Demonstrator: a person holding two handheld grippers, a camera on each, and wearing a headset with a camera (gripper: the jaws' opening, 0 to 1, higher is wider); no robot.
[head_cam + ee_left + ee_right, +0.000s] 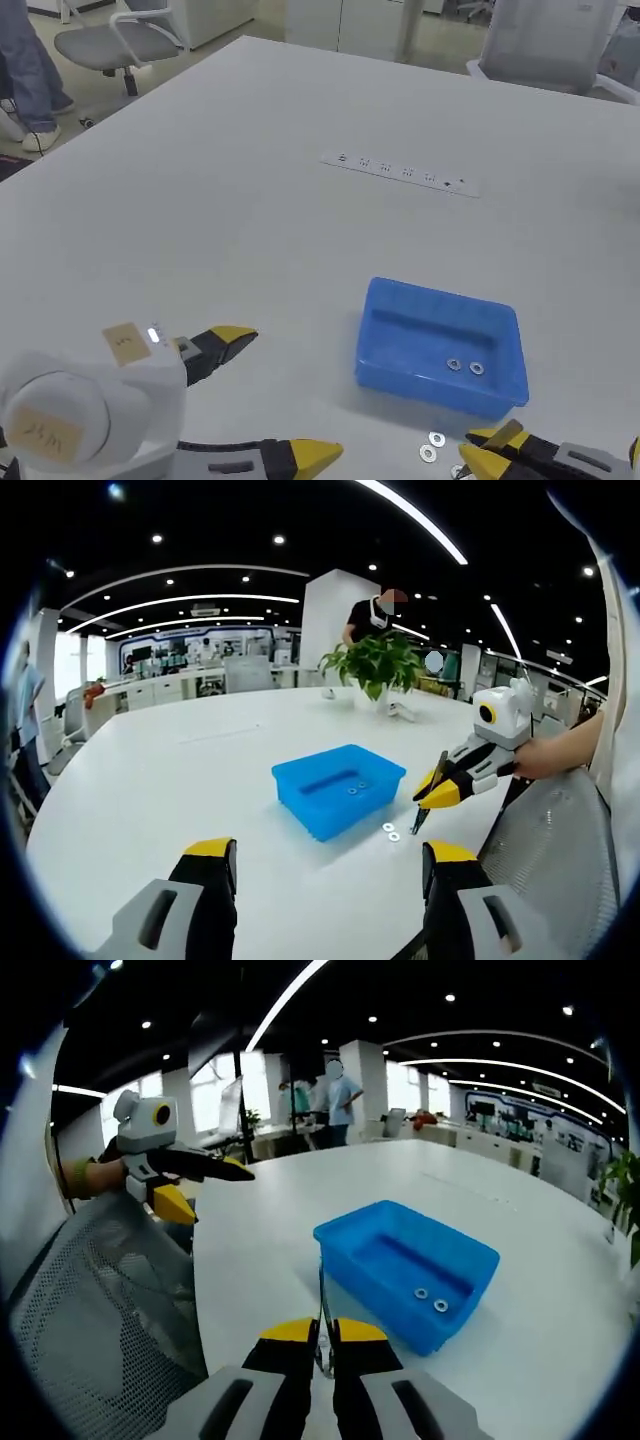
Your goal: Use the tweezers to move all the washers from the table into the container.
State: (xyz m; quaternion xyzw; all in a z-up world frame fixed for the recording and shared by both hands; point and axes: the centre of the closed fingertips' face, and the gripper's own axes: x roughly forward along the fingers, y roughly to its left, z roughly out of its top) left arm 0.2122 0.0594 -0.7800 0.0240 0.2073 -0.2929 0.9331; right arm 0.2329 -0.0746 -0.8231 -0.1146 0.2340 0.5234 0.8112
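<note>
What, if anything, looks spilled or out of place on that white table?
Nothing looks damaged or askew. Two washers lie inside the blue container; a few loose washers lie on the table by its near wall, beside the right gripper: simply not yet moved.

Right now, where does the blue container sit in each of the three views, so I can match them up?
Head view: the blue container is low in the picture, right of centre.
Left gripper view: it is near the centre, on the white table.
Right gripper view: it is right of centre, just past the tweezers.
Shared landmark: the two washers lying inside it, seen in all three views.
</note>
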